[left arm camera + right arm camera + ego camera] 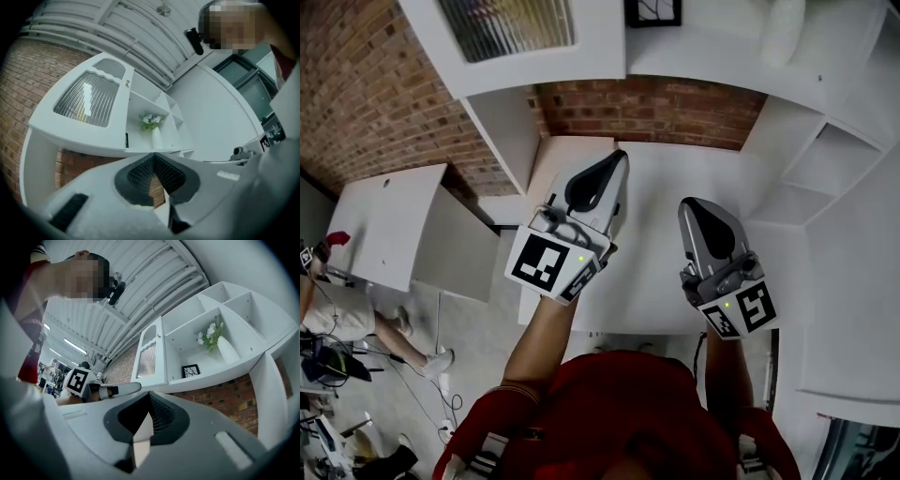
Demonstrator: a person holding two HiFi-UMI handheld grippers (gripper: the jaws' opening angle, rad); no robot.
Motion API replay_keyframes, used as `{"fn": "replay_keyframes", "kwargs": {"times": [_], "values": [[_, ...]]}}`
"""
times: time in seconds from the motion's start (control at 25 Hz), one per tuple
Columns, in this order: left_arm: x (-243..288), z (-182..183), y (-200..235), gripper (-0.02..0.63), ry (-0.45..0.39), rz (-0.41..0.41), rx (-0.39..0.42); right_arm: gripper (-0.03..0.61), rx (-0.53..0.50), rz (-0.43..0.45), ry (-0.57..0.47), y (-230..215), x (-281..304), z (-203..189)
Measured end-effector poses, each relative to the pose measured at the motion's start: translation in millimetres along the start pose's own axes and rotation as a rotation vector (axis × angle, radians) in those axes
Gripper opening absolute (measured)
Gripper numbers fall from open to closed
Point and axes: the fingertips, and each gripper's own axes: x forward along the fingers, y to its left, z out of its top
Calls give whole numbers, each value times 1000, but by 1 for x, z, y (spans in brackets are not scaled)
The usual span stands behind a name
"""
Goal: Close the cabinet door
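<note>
The white cabinet door (502,37), with a ribbed glass pane, stands swung open above the counter; it also shows in the left gripper view (89,101) and the right gripper view (149,357). My left gripper (619,157) is shut and empty. It points up toward the shelf below the door, apart from it, and its jaws (153,155) meet at the tips. My right gripper (689,202) hovers beside it to the right. Its jaws (150,394) are together with nothing between them.
Open shelves hold a white vase with flowers (220,343) and a small framed picture (191,370). A brick wall (647,108) backs the white counter (656,281). A white table (389,220) stands at the left, and a seated person (347,319) is beside it.
</note>
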Motion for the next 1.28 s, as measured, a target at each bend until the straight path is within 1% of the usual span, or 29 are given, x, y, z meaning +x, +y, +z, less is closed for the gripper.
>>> {"fn": "replay_keyframes", "kwargs": {"times": [0.2, 0.4, 0.64, 1.0, 1.28], "values": [[-27, -3, -20, 5, -11, -34, -37, 14, 1, -2, -4, 12, -2, 0], [-48, -6, -27, 5, -18, -37, -70, 14, 15, -20, -10, 22, -11, 0], [-59, -8, -34, 5, -19, -52, -65, 14, 0, -28, -1, 31, -16, -3], [-67, -11, -31, 5, -15, -71, -69, 12, -22, -48, 35, 40, -15, -12], [-74, -13, -28, 5, -9, -78, -77, 12, -25, -51, 43, 46, -13, -15]]}}
